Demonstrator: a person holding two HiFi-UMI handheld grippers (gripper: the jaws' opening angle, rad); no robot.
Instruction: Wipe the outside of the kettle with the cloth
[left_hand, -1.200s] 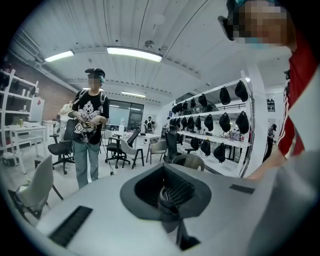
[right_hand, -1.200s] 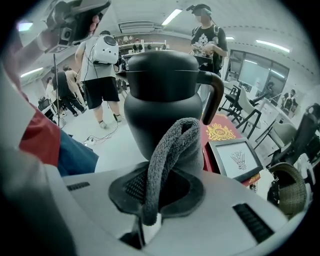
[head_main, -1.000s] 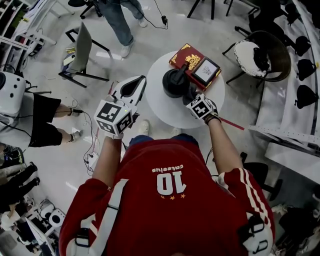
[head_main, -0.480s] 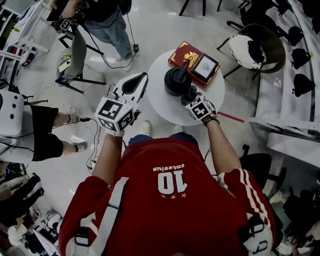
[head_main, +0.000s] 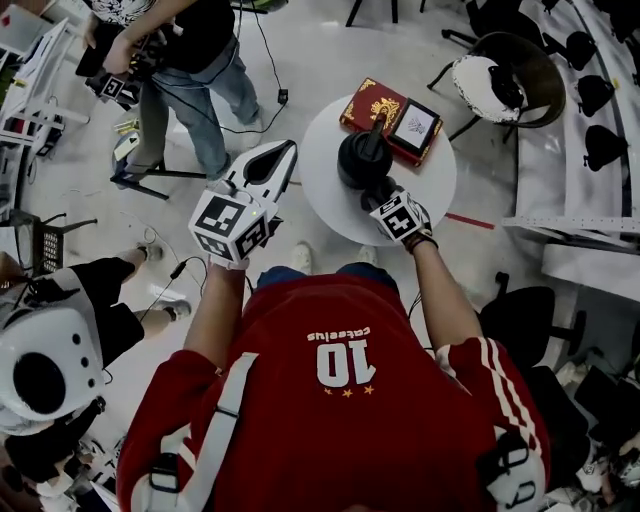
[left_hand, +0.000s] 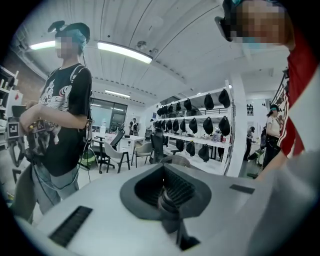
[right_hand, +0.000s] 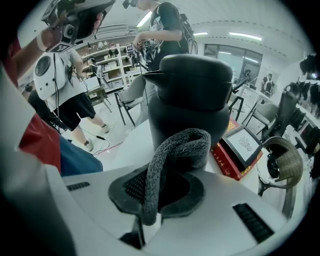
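Against the near wall of the kettle (head_main: 362, 158) on the round table (head_main: 325, 205), our right gripper (head_main: 380, 192) pinches the grey cloth (right_hand: 175, 145); we should press firmly and sweep round. Left of the kettle, our left gripper (head_main: 270, 168) hangs closed, empty.

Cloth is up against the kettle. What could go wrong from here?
The left claw is held beside the table, so nothing steadies the kettle; a hard push from the right claw could slide or tip it onto the red box behind. The cloth looks pinched only by a fold, so it may pull loose.
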